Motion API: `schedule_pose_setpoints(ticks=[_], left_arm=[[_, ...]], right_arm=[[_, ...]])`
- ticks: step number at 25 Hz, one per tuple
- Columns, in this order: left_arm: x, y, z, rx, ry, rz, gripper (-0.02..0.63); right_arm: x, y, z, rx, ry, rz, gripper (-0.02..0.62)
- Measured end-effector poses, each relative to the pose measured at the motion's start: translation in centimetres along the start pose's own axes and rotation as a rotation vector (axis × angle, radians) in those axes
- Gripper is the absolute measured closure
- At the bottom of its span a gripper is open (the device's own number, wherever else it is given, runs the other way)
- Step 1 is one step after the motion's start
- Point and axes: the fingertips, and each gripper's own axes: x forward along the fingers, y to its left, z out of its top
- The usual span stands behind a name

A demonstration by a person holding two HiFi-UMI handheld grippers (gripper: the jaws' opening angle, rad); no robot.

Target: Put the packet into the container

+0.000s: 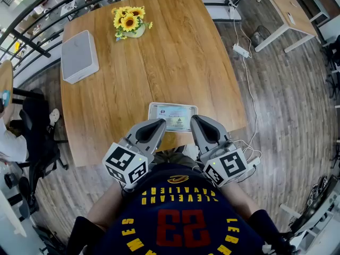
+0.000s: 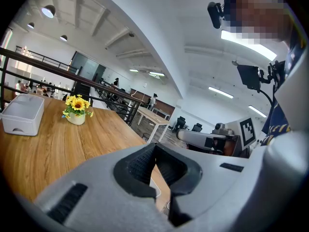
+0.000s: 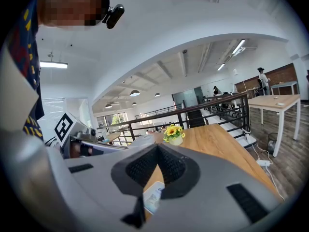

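The packet [image 1: 172, 116], a flat white pouch with a pale blue-green label, lies on the wooden table [image 1: 175, 57] near its front edge. Part of it shows under the right jaws [image 3: 154, 195]. The container [image 1: 79, 56], a pale grey lidded box, stands at the table's far left and also appears in the left gripper view [image 2: 21, 114]. My left gripper [image 1: 154, 126] is shut and empty, just left of the packet's near edge; its jaw tips meet [image 2: 155, 147]. My right gripper [image 1: 198, 123] is also shut and empty [image 3: 158, 149], just right of the packet.
A small pot of sunflowers [image 1: 129, 21] stands at the table's far middle. A dark chair [image 1: 37, 137] sits to the left of the table. A power strip and cables [image 1: 241, 51] lie on the floor to the right. A railing [image 1: 42, 15] runs behind the table.
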Motion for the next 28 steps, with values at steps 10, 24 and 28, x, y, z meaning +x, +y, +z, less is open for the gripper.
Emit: schedule_pose_setpoints(ticks=[10, 24, 28], left_arm=[[0.06, 0.1, -0.4, 0.002, 0.007, 0.002, 0.597], [-0.1, 0.22, -0.58, -0.001, 0.019, 0.004, 0.597], [0.0, 0.35, -0.65, -0.003, 0.023, 0.007, 0.597]], right_arm=[[-0.02, 0.12, -0.39, 0.002, 0.003, 0.005, 0.583], [0.01, 0.38, -0.17, 0.002, 0.004, 0.006, 0.583], [0.0, 0.28, -0.14, 0.004, 0.008, 0.004, 0.583]])
